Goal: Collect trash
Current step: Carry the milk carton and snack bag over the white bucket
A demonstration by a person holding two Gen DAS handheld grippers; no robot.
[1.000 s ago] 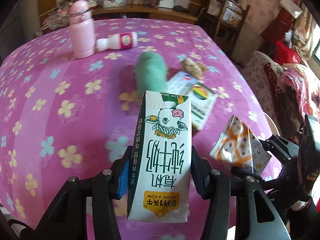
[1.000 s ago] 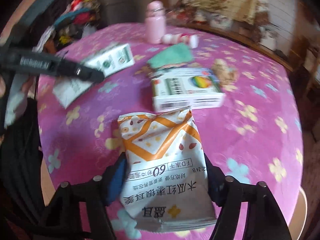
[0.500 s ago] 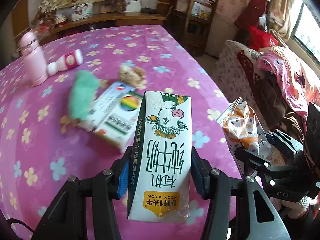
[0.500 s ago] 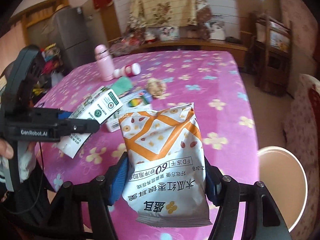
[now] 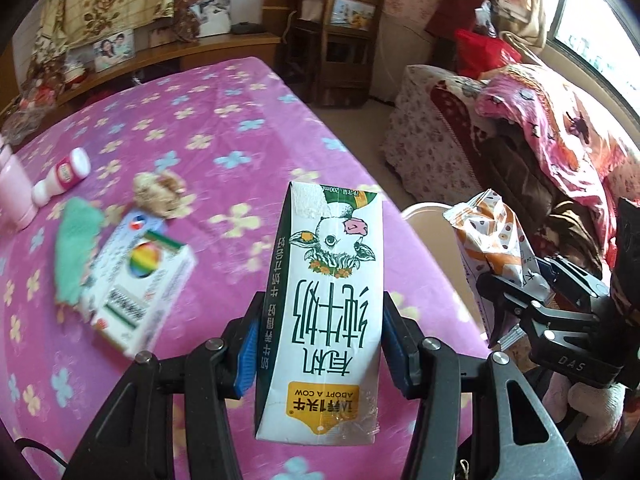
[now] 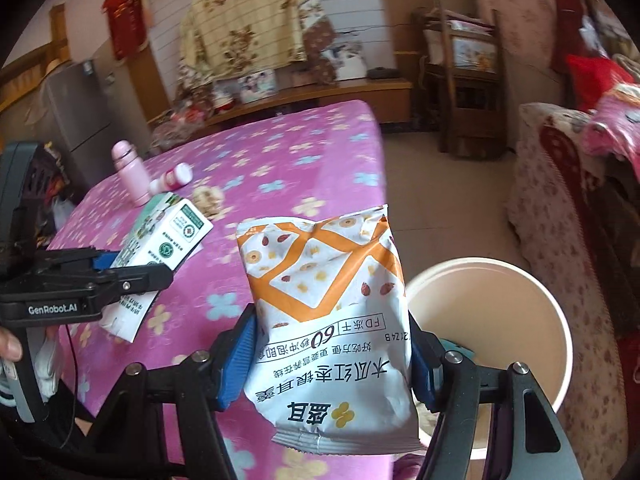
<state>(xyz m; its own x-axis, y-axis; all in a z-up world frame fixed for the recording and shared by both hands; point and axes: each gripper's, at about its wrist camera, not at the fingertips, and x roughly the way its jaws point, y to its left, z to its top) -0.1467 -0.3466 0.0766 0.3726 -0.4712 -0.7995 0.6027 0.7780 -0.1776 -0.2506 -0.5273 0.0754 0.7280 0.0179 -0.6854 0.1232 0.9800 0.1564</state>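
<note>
Your table point(image 5: 224, 128) wears a pink cloth with pale flowers. At the left of the left wrist frame you have a white box point(image 5: 138, 280) lying over a green cloth point(image 5: 76, 252), a crumpled tan wad point(image 5: 158, 192) (blurred) just above, then a small toppled bottle point(image 5: 62, 176) beside a pink flask point(image 5: 12, 188).

Pink bottle point(image 5: 12, 190): cut off by the left edge in the left wrist view; cap out of frame. Medicine box point(image 5: 136, 280) and green cloth point(image 5: 76, 248): motion-blurred, print on the box illegible; the cloth's lower edge is hidden behind the box. Beige bin point(image 6: 492, 332): near rim and base concealed behind the snack bag point(image 6: 328, 320) and the right gripper's point(image 6: 332, 364) frame; contents cannot be determined. Person's hand point(image 6: 10, 346): cropped by the left edge.
</note>
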